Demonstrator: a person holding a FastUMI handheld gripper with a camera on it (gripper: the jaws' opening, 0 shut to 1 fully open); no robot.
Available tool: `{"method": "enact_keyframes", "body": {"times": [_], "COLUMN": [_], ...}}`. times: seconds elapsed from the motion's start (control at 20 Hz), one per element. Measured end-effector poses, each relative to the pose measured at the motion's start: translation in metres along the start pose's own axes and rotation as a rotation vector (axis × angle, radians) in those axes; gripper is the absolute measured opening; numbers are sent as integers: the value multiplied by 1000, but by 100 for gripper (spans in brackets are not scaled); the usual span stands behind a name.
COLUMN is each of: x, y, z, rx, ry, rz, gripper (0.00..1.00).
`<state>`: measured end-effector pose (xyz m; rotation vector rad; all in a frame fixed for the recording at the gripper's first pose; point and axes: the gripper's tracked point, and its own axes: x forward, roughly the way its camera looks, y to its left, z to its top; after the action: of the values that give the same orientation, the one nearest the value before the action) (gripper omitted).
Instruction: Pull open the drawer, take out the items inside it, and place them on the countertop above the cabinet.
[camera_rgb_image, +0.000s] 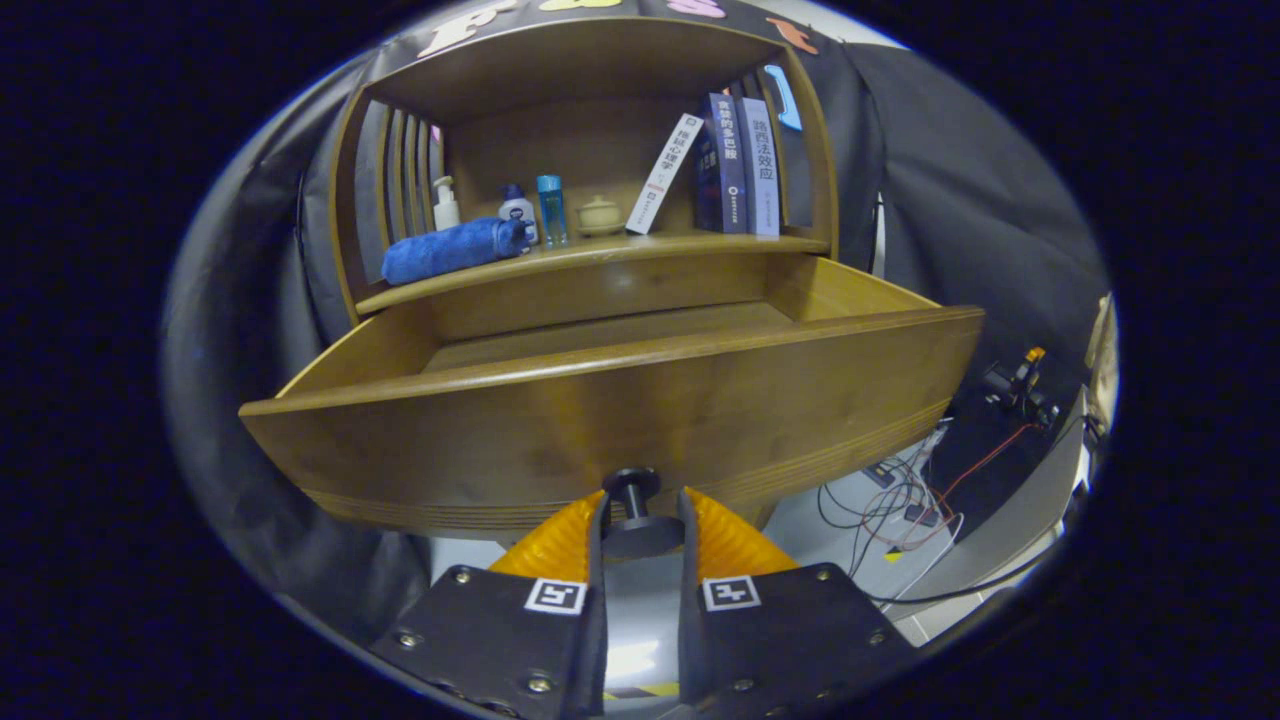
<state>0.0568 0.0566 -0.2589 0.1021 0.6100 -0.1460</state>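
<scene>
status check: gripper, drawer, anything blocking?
Gripper shut on drawer knob. Drawer pulled well open; contents hidden behind its front. Countertop holds blue towel, bottles, books. Nothing blocking.

Honey-brown wood with a faint grain on the drawer (620, 400), paler ridged banding along the lower edge of its front. Dark, near-black knob (640, 510). Same warm brown on the countertop (600, 262) and the shelf surround. Deep blue on the rolled towel (450, 250). White pump bottle (446, 205); white bottle with a blue cap (517, 212); clear turquoise bottle (551, 210). Cream on the small lidded jar (600, 215). White leaning book (662, 175), navy book (722, 165), pale lilac book (762, 165). Red, black and white cables (920, 500) over a light grey floor.
</scene>
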Motion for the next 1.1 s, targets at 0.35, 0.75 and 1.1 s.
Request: {"method": "enact_keyframes", "body": {"times": [0.35,0.75,1.1], "x": [-1,-27,-69], "y": [-1,-7,-34], "z": [-2,9,101], "rx": [9,-25,-9], "ry": [-12,-78,-310], "rz": [19,60,-7], "gripper": [28,64,78]}}
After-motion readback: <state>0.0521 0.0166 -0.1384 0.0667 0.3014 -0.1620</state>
